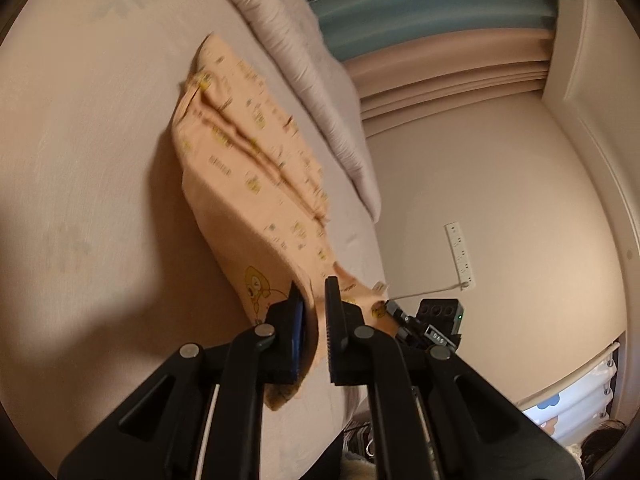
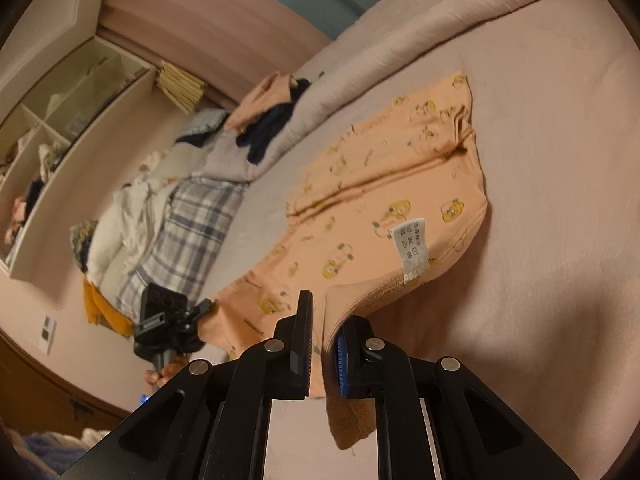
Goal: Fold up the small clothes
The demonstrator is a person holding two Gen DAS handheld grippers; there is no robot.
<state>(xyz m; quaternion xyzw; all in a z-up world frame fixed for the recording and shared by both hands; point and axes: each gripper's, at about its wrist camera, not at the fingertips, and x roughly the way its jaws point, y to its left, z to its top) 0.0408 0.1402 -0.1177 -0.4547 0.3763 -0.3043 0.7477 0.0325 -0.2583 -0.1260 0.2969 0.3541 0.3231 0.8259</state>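
Fold under way: left gripper (image 1: 316, 312) and right gripper (image 2: 324, 332) each clamp the near hem of the peach cartoon-print cotton garment (image 2: 384, 184), lifted off the pink bed sheet (image 2: 560, 160) near its front edge; next, likely carry hem evenly toward far edge.

I count one orange printed garment (image 2: 384, 184) with one white care label (image 2: 412, 246), and my two grippers, left (image 1: 316, 312) and right (image 2: 325, 332). One power strip (image 1: 460, 256) hangs on the wall. One plaid cloth (image 2: 192, 232) lies among perhaps four or five other heaped clothes, too jumbled to count surely.
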